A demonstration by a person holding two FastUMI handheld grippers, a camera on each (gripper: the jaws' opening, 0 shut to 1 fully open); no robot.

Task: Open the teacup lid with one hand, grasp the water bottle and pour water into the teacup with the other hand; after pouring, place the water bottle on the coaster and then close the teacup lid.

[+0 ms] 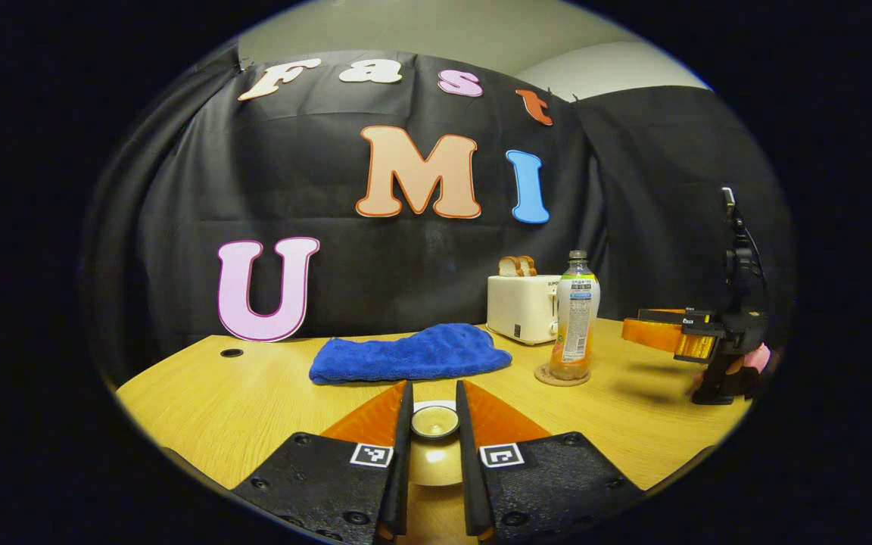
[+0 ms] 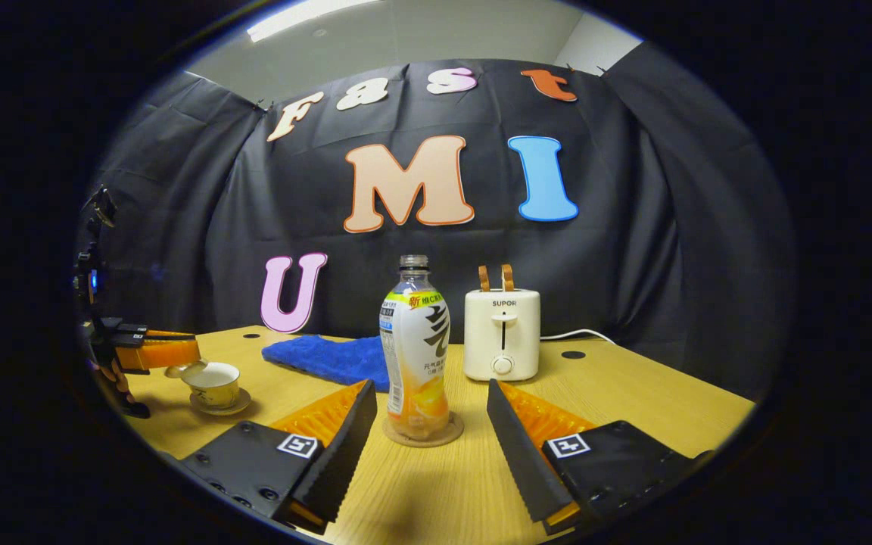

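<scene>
While the wooden counter (image 2: pixel 633 409) carries everything in reach, the biggest loose thing on it is the blue towel (image 1: pixel 413 354), lying crumpled toward the far side, left of the white toaster (image 2: pixel 502 334) with two slices of bread standing in its slots. Next in size is the water bottle (image 2: pixel 415 348), upright with no cap visible on its neck, standing on the round coaster (image 2: pixel 422 434) near the middle of the counter. In the right gripper view the right gripper (image 2: pixel 425 446) sits just short of the bottle, its fingers spread wide on either side of it and touching nothing. Whether the bottle has already been poured and set back cannot be told. Far to the left in that view stands the teacup (image 2: pixel 213 382) on its saucer (image 2: pixel 220 403), open, with the left gripper (image 1: pixel 434 424) above it. In the left gripper view its fingers are drawn close on the knob of the lid (image 1: pixel 434 421); the lid looks held just over the cup's far-left rim, tilted, probably to keep the mouth clear for pouring or to bring it back down. Whether lid and rim touch is unclear.
</scene>
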